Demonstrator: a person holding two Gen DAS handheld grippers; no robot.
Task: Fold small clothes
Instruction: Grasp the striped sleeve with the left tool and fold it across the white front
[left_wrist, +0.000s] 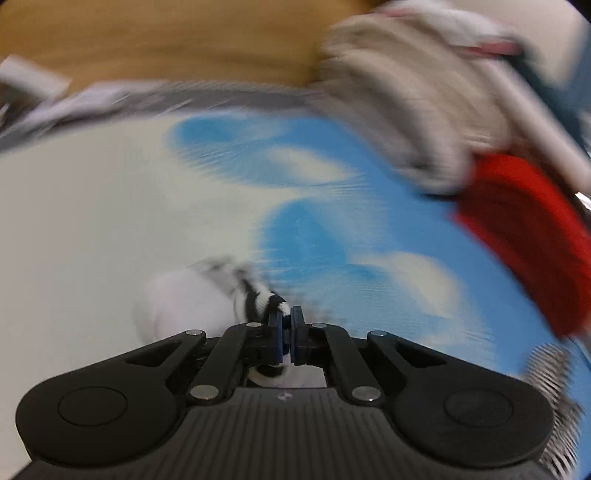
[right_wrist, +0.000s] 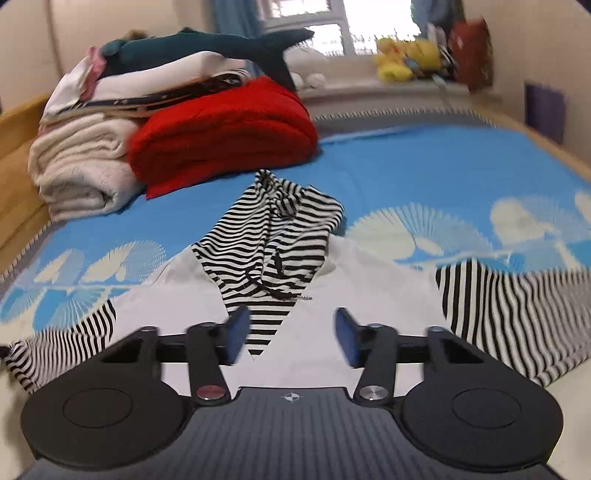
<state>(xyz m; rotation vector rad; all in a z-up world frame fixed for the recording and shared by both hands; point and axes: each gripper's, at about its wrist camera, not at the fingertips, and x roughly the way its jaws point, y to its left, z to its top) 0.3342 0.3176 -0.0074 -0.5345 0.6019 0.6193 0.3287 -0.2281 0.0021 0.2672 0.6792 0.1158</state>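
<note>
The left gripper (left_wrist: 287, 320) has its jaws pressed together on a bit of black-and-white striped fabric, part of a white garment (left_wrist: 177, 299) bunched at 10 o'clock from the jaws; that view is heavily blurred. The right gripper (right_wrist: 291, 334) has its jaws spread wide, hovering just above the white body of the hooded top (right_wrist: 332, 295), which lies flat on the blue patterned bedspread (right_wrist: 406, 166). Its striped hood (right_wrist: 269, 236) lies crumpled at 12 o'clock from the jaws, one striped sleeve (right_wrist: 517, 314) spread at 3 o'clock and the other (right_wrist: 62, 339) at 9 o'clock. At 11 o'clock, well apart from the top, sit a folded red blanket (right_wrist: 225, 136) and a stack of cream towels (right_wrist: 81, 166), touching each other, with a dark plush shark (right_wrist: 207, 46) on top
</note>
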